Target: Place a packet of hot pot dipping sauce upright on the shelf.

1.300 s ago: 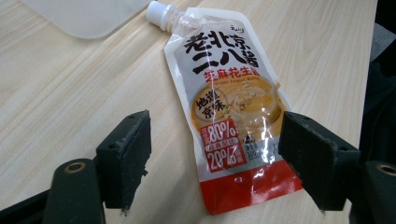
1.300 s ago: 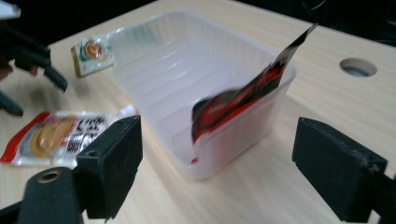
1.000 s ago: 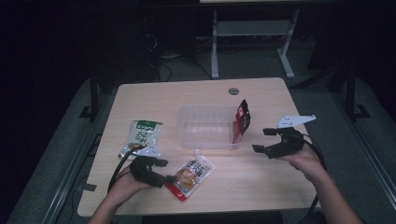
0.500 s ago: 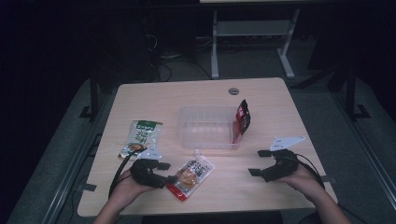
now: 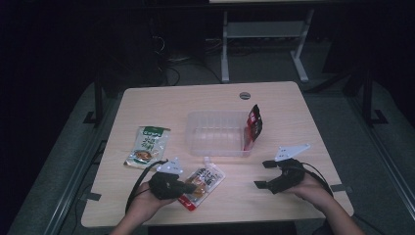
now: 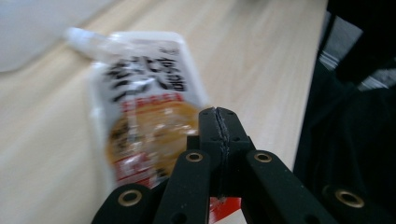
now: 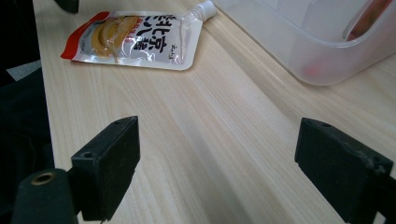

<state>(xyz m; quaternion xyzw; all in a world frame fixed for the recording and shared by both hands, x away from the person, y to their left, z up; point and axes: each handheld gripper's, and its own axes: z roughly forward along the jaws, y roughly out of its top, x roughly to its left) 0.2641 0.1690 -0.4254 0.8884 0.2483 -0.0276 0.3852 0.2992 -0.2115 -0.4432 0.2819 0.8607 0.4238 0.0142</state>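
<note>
Left gripper [image 6: 217, 122] apparently pinches the sauce pouch [image 6: 144, 116]

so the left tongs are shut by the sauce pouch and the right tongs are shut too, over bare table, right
Not quite. The left tongs are shut by the sauce pouch, but the right tongs are wide open, not shut; they do hang over bare table. The right gripper view shows the wide gap between its jaws.

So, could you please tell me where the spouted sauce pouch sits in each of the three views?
High view: the sauce pouch lies near the table's front edge, beside the left gripper.
Left gripper view: the pouch is centre-left, under the shut jaws.
Right gripper view: it lies top left, spout pointing right.
Shared landmark: the clear plastic tub, by the spout.
</note>
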